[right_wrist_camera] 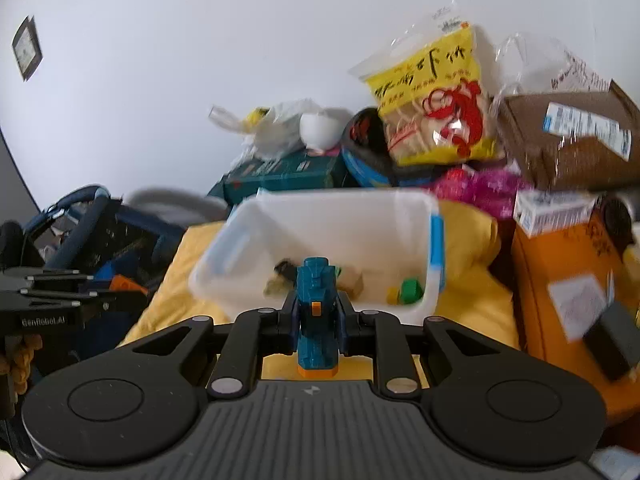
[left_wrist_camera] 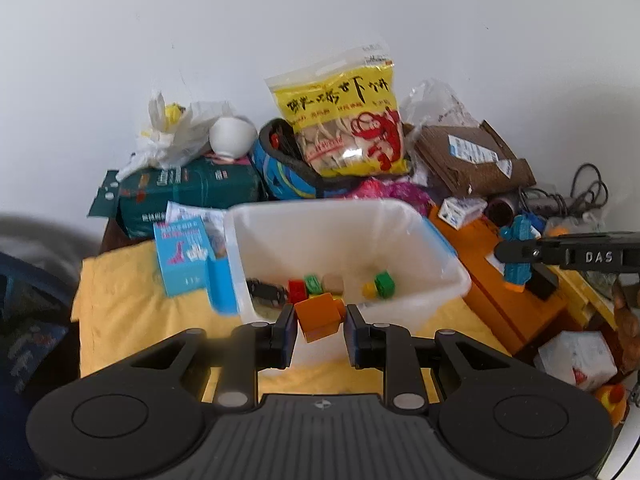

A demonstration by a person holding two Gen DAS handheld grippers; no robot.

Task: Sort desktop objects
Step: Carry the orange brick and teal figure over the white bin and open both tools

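A white wall is filling the top of both views. Below it, a yellow cloth is covering the desk and a white bin with a blue handle is sitting on it, blurred at the rim. Inside the bin small blocks are lying: red, green, yellow, a tan one and something black that is hard to make out.

Behind the bin a yellow snack bag is standing, printed with a red lobster and black Chinese writing that is too distorted to read. A brown parcel with a white label is lying to its right; the label print is too small to read. A green box is carrying a white bowl. A blue box with a pink dinosaur is standing left of the bin.

The left gripper is clamping an orange block just in front of the bin's near wall. The right gripper is clamping a blue toy with an orange base, upright, before the bin. In the left view its arm is showing the letters "DAS"; in the right view the left gripper's side is reading "GenRobot.AI", blurred.
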